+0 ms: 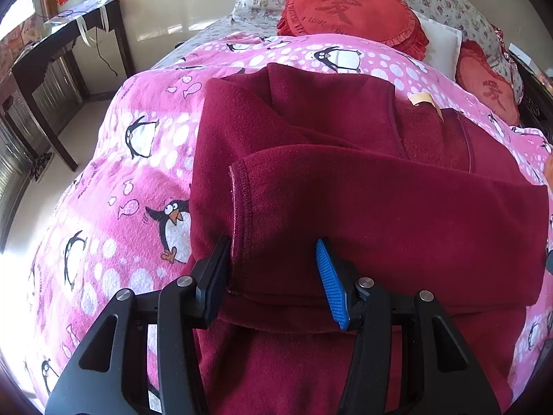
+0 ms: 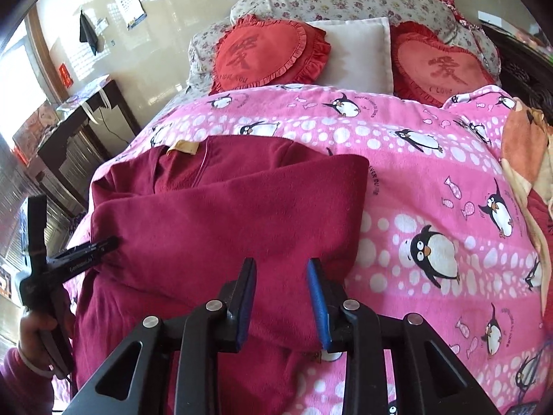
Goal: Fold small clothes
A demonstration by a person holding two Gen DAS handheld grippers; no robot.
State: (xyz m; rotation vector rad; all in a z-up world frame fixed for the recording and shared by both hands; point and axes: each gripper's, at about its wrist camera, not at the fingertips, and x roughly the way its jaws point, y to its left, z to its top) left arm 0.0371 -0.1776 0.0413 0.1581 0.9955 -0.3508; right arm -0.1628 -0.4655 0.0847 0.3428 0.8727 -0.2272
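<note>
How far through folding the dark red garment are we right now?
Done: a sleeve lies folded across the dark red garment on the penguin blanket. In hand: nothing clearly gripped; the left gripper is open over the sleeve's stitched cuff, the right gripper open over the near edge. Left: probably folding the body over.

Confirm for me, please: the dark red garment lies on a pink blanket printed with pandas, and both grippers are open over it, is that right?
One detail is off: the pink blanket is printed with penguins and small fish, not pandas, as the right wrist view shows plainly. The rest holds: the dark red garment lies on it, and the left gripper and right gripper are both open over the cloth.
</note>
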